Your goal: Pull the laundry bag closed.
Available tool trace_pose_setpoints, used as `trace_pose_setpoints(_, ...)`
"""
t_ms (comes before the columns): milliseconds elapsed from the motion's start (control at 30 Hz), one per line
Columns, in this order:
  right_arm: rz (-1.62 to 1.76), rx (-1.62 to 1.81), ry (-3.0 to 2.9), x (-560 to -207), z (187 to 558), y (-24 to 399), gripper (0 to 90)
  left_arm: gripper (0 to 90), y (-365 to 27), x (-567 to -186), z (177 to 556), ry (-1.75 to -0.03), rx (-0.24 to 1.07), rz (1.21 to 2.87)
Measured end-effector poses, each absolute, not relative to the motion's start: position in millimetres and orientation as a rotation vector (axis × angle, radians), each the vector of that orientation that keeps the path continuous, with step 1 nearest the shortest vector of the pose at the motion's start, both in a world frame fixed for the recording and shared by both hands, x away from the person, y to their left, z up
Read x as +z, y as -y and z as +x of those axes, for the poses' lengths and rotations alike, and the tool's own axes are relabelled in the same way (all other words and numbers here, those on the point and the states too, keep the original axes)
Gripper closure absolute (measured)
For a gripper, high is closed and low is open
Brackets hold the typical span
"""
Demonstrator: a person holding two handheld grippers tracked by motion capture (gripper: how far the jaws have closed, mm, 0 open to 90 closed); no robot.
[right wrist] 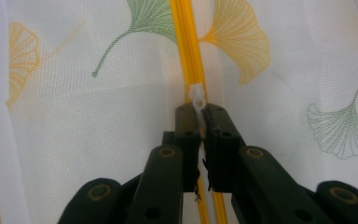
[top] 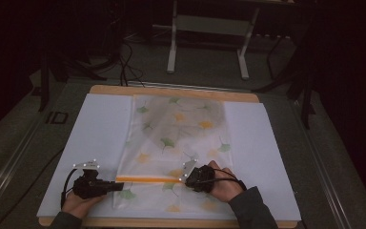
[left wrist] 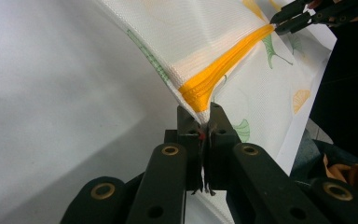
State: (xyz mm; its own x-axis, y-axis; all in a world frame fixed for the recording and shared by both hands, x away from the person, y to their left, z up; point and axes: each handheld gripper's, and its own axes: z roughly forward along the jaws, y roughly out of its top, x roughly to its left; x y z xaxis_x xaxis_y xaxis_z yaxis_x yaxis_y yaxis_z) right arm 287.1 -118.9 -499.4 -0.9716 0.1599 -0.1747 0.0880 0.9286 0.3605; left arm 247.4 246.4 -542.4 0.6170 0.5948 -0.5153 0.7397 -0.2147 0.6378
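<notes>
Fabric pouch [top: 176, 143], white mesh printed with green and yellow ginkgo leaves, lies flat in the middle of a white sheet [top: 95, 133] on a wooden-edged table [top: 171, 90], seen from above. An orange zipper [top: 145, 179] runs left to right across the near end of the pouch. A person's two hands come in from the near edge, each holding a black two-jaw gripper. The left gripper [top: 119, 185] sits at the left end of the zipper; in the left gripper view its jaws are clamped tight on the corner of the pouch [left wrist: 214, 42] where the orange zipper [left wrist: 214, 77] ends, lifting that edge slightly off the sheet. The right gripper [top: 187, 177] sits at the zipper's right end, near the pouch's middle; in the right gripper view its jaws are closed on the small white zipper pull [right wrist: 197, 100], with the orange zipper [right wrist: 186, 42] stretching away beyond it. A metal stand [top: 209, 38] is on the dark floor beyond the far edge of the table.
</notes>
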Motion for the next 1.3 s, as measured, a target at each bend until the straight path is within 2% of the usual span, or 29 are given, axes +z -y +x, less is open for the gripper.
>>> trace_pose_setpoints(1300, 0.316, 0.513, -2.877, -495.6, 289.6, 163.7, 84.8, 87.5, -247.4, -542.4, 248.4, -1.064, -0.193, 1.907)
